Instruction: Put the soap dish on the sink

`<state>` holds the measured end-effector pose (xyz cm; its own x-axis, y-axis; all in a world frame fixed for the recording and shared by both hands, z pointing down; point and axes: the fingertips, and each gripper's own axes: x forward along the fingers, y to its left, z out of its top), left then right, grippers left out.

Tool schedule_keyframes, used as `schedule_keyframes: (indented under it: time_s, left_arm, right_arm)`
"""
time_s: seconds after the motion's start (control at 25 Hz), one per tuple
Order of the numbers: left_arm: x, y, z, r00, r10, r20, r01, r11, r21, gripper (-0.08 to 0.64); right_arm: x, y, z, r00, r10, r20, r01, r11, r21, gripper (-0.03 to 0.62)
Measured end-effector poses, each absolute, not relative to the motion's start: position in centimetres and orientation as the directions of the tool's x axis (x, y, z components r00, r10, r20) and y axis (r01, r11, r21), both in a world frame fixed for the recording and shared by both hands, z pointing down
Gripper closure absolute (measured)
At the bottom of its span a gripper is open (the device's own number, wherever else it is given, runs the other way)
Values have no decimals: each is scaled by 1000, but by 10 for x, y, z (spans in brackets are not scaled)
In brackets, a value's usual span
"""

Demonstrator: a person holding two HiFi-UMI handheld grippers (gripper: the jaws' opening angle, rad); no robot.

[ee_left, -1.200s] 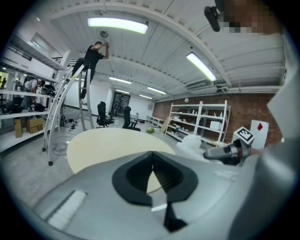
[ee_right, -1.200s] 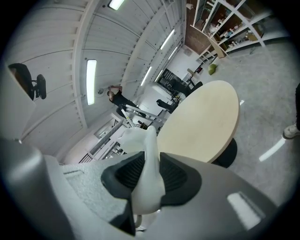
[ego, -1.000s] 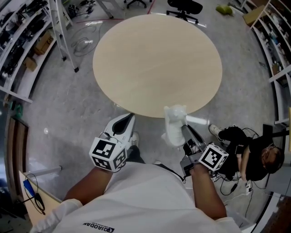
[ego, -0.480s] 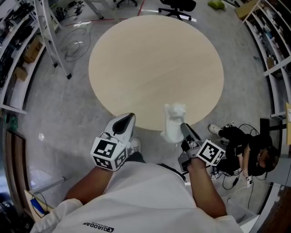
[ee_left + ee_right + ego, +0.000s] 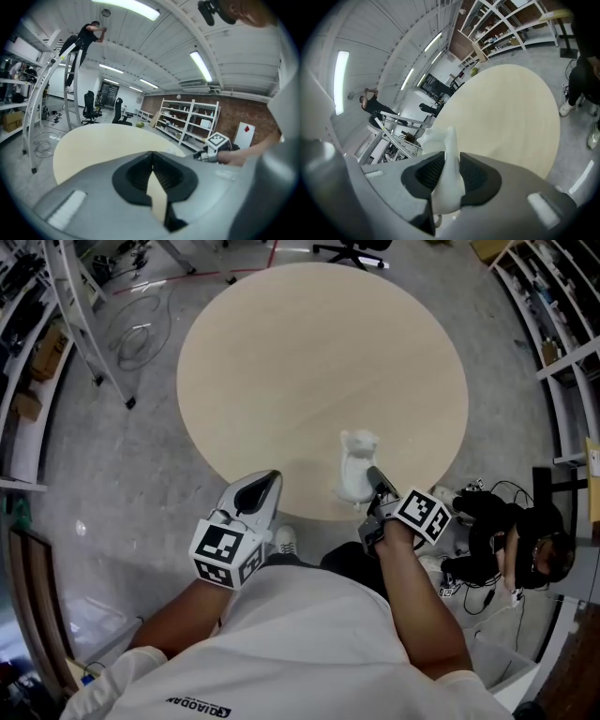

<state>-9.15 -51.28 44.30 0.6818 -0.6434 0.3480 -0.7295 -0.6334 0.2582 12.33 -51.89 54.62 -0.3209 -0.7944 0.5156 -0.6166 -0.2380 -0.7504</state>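
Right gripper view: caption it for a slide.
Right gripper clamps a white soap dish near a round beige table.

Table [image 5: 319, 381] ahead, soap dish [image 5: 356, 474] at its near rim.
Right gripper [image 5: 373, 476] on the dish's near side; left gripper [image 5: 260, 493] left of the 2.

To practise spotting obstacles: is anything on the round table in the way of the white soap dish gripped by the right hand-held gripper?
Nothing visible stands in the way. The right hand-held gripper holds the soap dish over the near edge of the round table, whose top is bare. No sink shows in any view.
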Motion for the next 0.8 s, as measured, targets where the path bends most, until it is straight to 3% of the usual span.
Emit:
schedule_keyframes:
  time_s: [0.8]
  left_arm:
    - [-83,-528,462,619,-671,408,-785,-535,312,552]
  right_arm:
    - [119,-572,636,-328,-638,696,-644,-388,-659,485]
